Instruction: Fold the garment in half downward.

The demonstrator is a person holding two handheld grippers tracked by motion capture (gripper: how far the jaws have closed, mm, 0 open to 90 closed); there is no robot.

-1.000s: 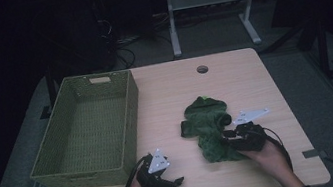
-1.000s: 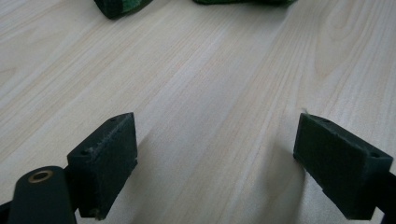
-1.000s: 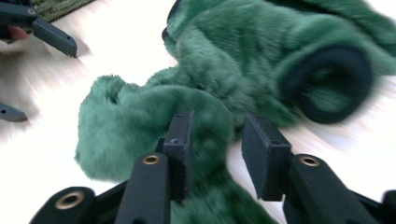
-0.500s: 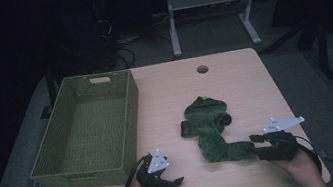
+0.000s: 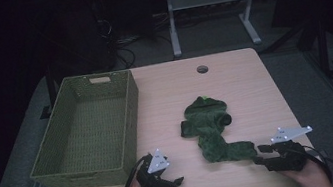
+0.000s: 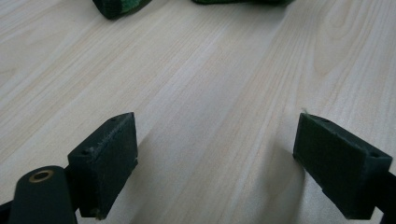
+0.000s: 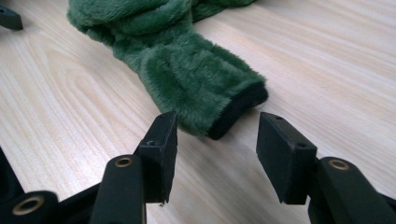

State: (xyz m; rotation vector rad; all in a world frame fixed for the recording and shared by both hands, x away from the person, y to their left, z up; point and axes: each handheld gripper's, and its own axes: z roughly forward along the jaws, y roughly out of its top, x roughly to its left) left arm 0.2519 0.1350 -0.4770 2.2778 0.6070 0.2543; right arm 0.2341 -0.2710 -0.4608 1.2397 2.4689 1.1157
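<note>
The right gripper point(image 5: 264, 155) has slid toward the table's right front corner and let go of the green fuzzy cloth point(image 5: 212, 129); its jaws have just been opening, spread with nothing pinched, the cloth's dark end just ahead. The cloth lies stretched out on the table point(image 5: 233, 83), right of the middle. The left gripper point(image 5: 174, 183) stays at the front edge, jaws spread wide. The green basket point(image 5: 49, 165) along the left edge holds nothing.
</note>
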